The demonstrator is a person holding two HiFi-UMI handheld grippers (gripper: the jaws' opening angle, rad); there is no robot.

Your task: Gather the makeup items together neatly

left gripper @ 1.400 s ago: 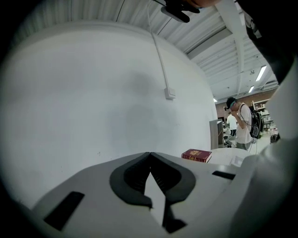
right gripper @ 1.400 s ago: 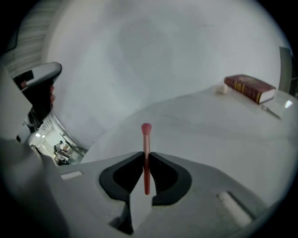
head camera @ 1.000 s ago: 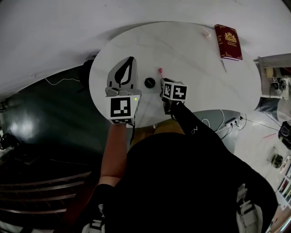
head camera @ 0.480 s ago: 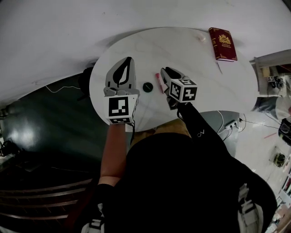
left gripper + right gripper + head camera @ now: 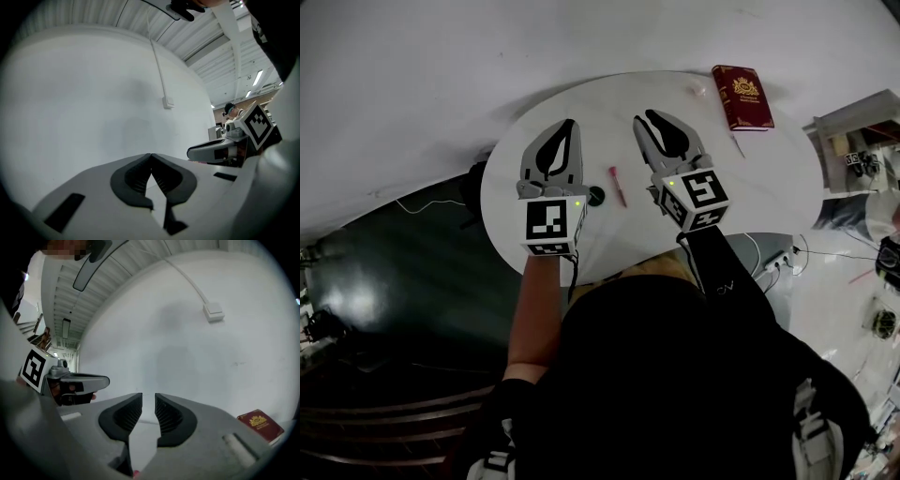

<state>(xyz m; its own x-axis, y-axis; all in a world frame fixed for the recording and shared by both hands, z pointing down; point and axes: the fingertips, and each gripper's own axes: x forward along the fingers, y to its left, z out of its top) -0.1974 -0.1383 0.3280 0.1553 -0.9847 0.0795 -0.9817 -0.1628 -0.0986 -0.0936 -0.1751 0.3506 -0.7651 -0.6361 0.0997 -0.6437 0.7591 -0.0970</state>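
Pink stick (image 5: 617,185) lies near the tabletop's (image 5: 712,159) near edge, long axis running near to far; I can't tell which end is the cap. Black round item (image 5: 597,196) sits just beside it. Left gripper (image 5: 570,123) has its tips together, empty. Right gripper (image 5: 647,115) jaws are slightly apart, just opening, empty. Red book (image 5: 742,97) lies at the far right edge. White oval top, pale floor (image 5: 441,75).

**Head view:** strong fisheye curvature. The white surface (image 5: 750,169) is brightly and evenly lit, with soft shadows only, while the dark floor (image 5: 384,272) at lower left sinks to near-black.

**Gripper views:** circular images with black vignetted corners. Ceiling strip lights (image 5: 257,77) cast diffuse overhead light on the white wall (image 5: 93,103), without glare. The left hand-held gripper (image 5: 151,155) and right hand-held gripper (image 5: 148,397), close to the lens, appear slightly soft.
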